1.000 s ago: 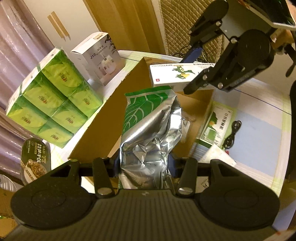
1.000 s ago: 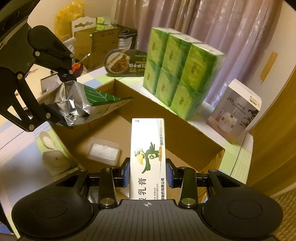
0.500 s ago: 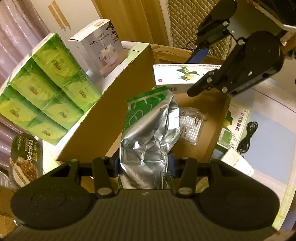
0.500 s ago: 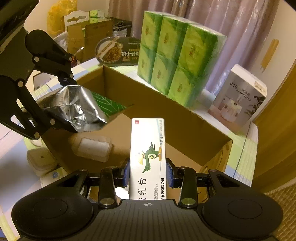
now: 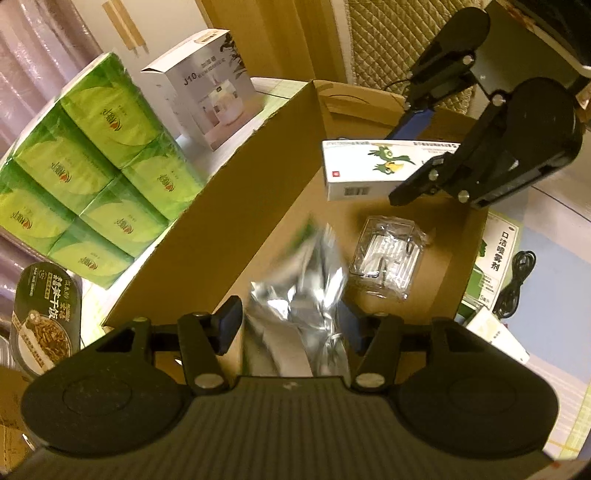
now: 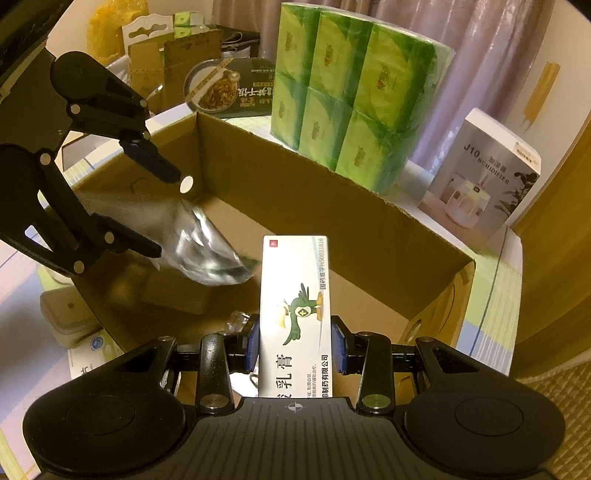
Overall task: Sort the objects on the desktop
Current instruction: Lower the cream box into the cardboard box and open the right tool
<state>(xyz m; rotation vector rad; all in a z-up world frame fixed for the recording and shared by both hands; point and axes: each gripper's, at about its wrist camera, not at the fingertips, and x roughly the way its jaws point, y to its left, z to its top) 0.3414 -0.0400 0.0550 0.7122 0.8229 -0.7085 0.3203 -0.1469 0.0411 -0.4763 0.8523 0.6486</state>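
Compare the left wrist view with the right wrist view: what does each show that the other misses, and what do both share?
Left wrist only: a clear plastic container on the box floor and a black cable outside it. Right wrist only: a yellow bag at the back. Both: the cardboard box, the blurred foil bag, the ointment box, green tissue packs.

Both grippers, left (image 5: 291, 328) and right (image 6: 295, 347), are built of matte black linkage arms joined by silver screws; blue pads (image 5: 228, 325) are fitted inside, and a ribbed black housing is seen behind.
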